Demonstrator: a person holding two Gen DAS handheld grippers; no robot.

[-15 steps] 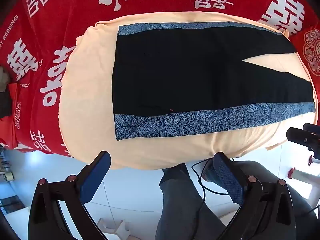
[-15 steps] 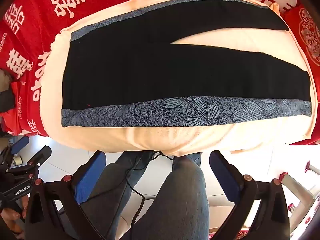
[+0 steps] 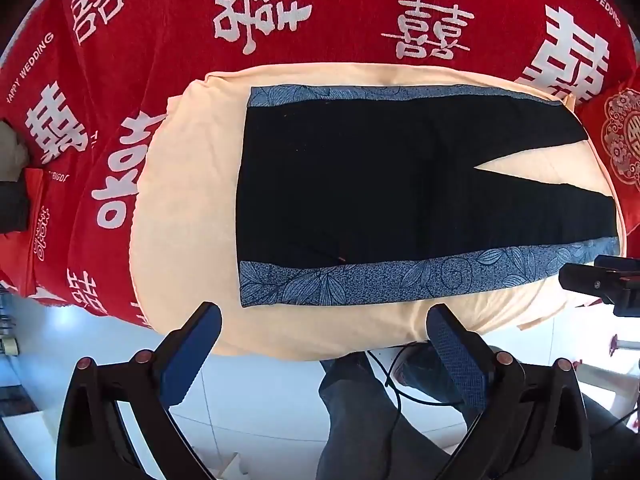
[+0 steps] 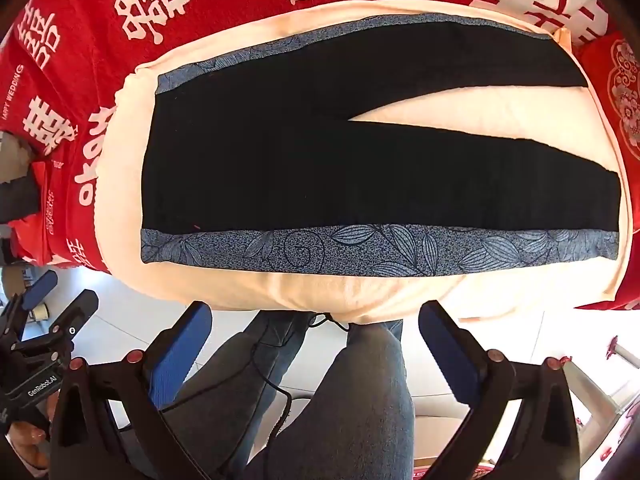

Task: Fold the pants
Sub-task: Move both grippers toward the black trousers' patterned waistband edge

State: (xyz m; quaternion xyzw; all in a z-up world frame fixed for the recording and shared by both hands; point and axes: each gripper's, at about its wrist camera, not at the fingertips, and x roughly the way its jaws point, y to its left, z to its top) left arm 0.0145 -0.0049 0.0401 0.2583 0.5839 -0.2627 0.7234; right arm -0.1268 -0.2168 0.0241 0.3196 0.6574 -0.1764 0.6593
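Note:
Black pants with blue leaf-patterned side stripes lie spread flat on a peach cloth, waist to the left, the two legs splitting toward the right. They also show in the right wrist view. My left gripper is open and empty, over the cloth's near edge just short of the near stripe at the waist end. My right gripper is open and empty, below the cloth's near edge, short of the near leg.
The peach cloth lies on a red blanket with white characters. A red cushion sits at the right. The person's jeans-clad legs and a black cable are below the grippers. The other gripper shows at each view's edge.
Both grippers have moved slightly forward toward the pants; the pants look larger and nearer. The pants have not moved.

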